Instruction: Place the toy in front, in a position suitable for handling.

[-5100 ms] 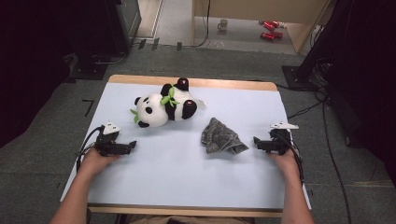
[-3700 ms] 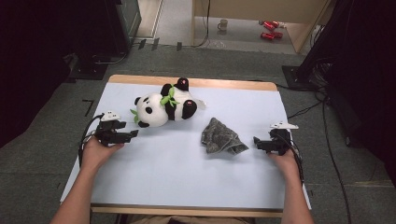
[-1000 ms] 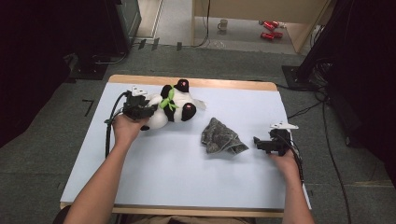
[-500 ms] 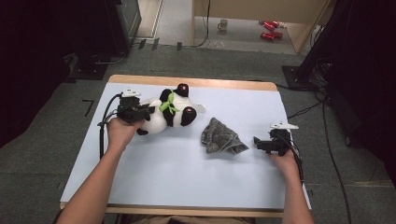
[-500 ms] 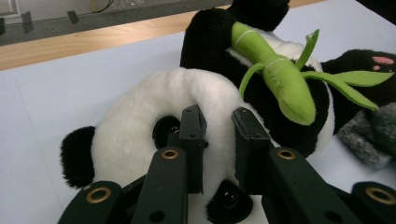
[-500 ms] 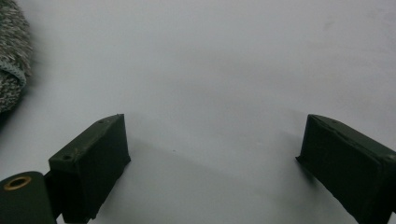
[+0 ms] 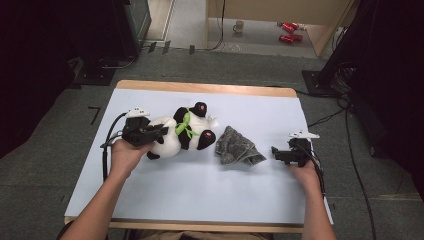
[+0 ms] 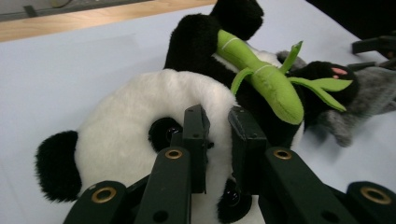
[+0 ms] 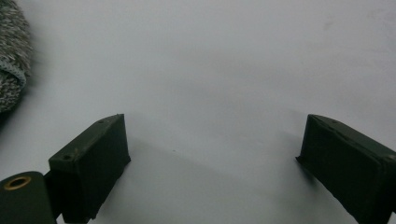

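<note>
A plush panda (image 7: 187,136) with a green bamboo sprig (image 8: 267,85) lies on its side at the left middle of the pale table (image 7: 200,195). My left gripper (image 7: 161,132) is shut on the panda's white head (image 8: 126,121), and its jaws pinch the fur between the eyes (image 8: 217,119). A crumpled grey cloth (image 7: 235,147) lies right of the panda, and its edge shows at the left of the right gripper view (image 9: 9,70). My right gripper (image 7: 274,150) rests on the table right of the cloth, open, with bare tabletop between its jaws (image 9: 210,140).
The table's wooden far edge (image 7: 200,88) runs behind the panda. Beyond it, on the floor, are a mug (image 7: 240,25), red items (image 7: 287,32) and cables. Dark equipment stands at both sides. In the left gripper view the cloth (image 8: 373,93) lies behind the panda's black paw.
My left gripper has closed on the panda's head and pulled it left and toward the front edge. The panda has shifted with it. The right gripper and cloth have not moved.
</note>
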Demonstrator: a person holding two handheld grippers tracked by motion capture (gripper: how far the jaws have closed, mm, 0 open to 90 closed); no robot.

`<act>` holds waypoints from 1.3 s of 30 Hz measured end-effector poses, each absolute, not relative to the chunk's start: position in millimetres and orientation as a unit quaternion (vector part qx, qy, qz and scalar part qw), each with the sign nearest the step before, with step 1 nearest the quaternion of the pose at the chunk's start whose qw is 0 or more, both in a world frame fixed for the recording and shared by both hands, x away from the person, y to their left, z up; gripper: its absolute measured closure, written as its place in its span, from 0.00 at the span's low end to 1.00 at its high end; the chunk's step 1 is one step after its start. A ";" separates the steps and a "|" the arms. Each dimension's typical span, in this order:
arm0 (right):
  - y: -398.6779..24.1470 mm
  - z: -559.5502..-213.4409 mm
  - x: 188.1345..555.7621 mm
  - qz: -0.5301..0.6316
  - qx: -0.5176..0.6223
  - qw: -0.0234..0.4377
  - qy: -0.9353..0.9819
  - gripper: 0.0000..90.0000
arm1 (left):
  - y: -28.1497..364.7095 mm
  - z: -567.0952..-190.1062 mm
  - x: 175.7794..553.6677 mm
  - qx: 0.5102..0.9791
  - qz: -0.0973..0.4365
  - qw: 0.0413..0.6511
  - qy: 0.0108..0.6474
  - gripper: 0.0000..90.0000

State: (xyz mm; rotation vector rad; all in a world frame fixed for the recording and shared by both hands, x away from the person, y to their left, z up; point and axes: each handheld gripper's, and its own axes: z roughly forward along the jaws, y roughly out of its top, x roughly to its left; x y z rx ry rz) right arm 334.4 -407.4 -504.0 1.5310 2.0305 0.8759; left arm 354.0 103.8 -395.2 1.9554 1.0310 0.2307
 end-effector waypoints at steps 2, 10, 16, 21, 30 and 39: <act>-407.4 -503.9 334.4 0.317 0.555 0.224 0.736 0.08 | 104.3 -397.2 350.2 0.788 0.095 0.444 0.416 0.87; -407.4 -504.0 334.5 0.318 0.555 0.224 0.736 0.08 | 111.3 -407.2 350.8 0.792 0.133 0.432 0.409 0.67; -407.4 -504.0 334.4 0.318 0.555 0.224 0.736 0.08 | 118.0 -406.9 352.5 0.785 0.123 0.455 0.402 0.53; -407.4 -504.0 334.4 0.318 0.555 0.224 0.736 0.08 | 126.1 -408.6 354.7 0.798 0.125 0.450 0.381 0.37; -407.3 -503.9 334.4 0.317 0.555 0.224 0.736 0.08 | 138.7 -431.3 368.2 0.807 0.090 0.452 0.371 0.17; -404.0 -503.5 332.0 0.311 0.571 0.231 0.724 0.08 | 145.2 -441.1 375.2 0.809 0.083 0.450 0.370 0.19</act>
